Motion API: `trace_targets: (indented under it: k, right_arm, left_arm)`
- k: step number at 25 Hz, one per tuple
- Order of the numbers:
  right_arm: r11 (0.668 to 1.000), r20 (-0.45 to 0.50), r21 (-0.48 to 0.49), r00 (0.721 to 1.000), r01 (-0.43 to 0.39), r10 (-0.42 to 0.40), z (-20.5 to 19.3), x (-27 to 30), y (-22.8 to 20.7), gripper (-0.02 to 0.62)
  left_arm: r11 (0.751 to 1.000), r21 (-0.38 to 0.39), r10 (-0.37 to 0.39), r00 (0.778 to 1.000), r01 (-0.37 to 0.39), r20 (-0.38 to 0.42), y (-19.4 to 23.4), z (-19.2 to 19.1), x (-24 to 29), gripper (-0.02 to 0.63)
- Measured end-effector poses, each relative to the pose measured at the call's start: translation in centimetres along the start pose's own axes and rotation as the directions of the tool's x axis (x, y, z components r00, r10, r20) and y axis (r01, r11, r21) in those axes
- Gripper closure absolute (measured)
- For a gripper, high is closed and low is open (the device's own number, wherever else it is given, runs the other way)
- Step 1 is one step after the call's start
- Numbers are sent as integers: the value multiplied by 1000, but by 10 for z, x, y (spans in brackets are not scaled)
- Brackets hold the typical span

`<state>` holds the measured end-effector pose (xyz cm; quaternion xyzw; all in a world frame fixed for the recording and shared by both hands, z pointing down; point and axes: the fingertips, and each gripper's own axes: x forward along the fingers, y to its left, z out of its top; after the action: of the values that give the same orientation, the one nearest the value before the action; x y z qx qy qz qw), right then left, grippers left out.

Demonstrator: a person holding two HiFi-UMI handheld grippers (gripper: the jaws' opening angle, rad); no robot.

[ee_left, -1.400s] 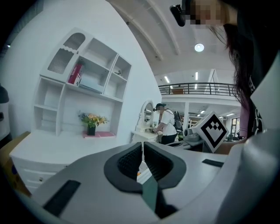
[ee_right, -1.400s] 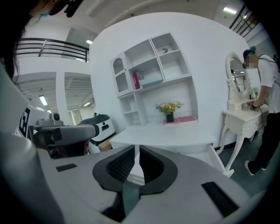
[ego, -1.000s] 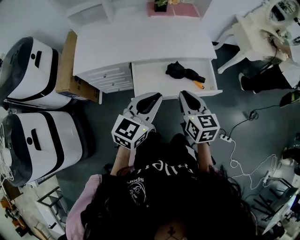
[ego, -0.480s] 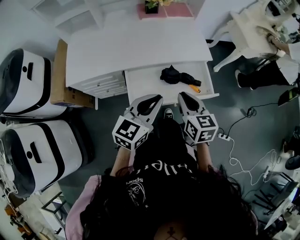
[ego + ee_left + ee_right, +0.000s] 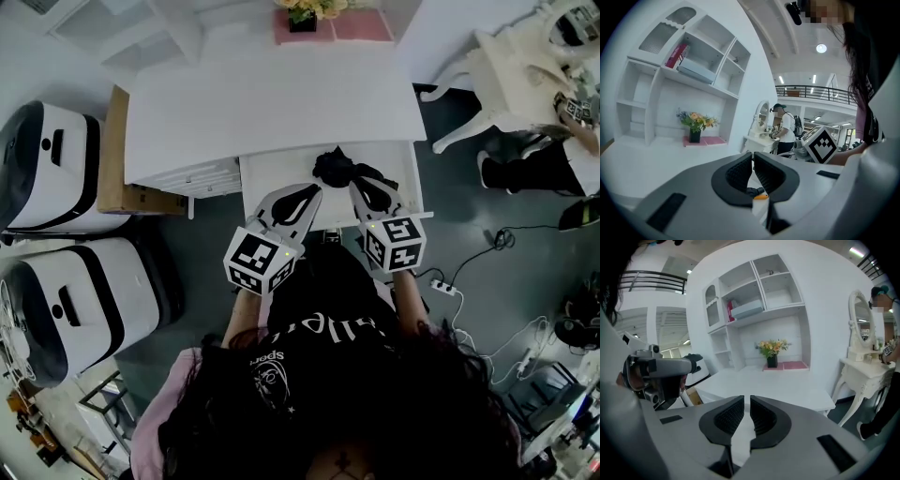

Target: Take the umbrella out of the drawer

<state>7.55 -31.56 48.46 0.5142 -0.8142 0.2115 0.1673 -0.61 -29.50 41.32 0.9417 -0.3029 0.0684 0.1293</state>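
Observation:
A black folded umbrella (image 5: 336, 166) with an orange end lies in the open white drawer (image 5: 270, 174) of the desk (image 5: 272, 98). In the head view both grippers reach over the drawer's front edge. My left gripper (image 5: 308, 193) sits just left of the umbrella, and my right gripper (image 5: 360, 188) hangs over its right part. Each has its jaws together with nothing between them. In the left gripper view, the umbrella's orange tip (image 5: 761, 197) shows below the left gripper (image 5: 753, 158). The right gripper (image 5: 747, 401) looks across the desk top (image 5: 778, 383).
Two white and black cases (image 5: 56, 159) (image 5: 84, 291) and a cardboard box (image 5: 112, 150) stand to the left of the desk. A flower pot (image 5: 302, 17) sits at the desk's back. A white dressing table (image 5: 506, 66) and a person (image 5: 553, 159) are at the right, with a power strip (image 5: 445, 286) on the floor.
Both grippers have moved forward from in front of the drawer to over its front edge, close to the umbrella. Their jaws have stayed together.

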Motion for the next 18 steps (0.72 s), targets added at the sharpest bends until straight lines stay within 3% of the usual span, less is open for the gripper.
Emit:
trace_targets:
  k: [10, 13, 16, 18]
  right_arm:
    - [991, -164, -115, 985, -73, 54, -41, 54, -72, 530]
    - [984, -156, -110, 980, -139, 121, -56, 77, -84, 529]
    - [948, -339, -250, 935, -199, 107, -90, 85, -99, 528]
    - [925, -396, -292, 911, -242, 114, -109, 95, -106, 528]
  left_arm:
    - [998, 0, 64, 997, -64, -41, 20, 4, 57, 580]
    - [996, -3, 90, 994, -90, -55, 28, 4, 68, 580]
    - [994, -8, 110, 992, -110, -69, 31, 3, 76, 580]
    - [992, -8, 122, 989, -123, -82, 33, 0, 78, 579]
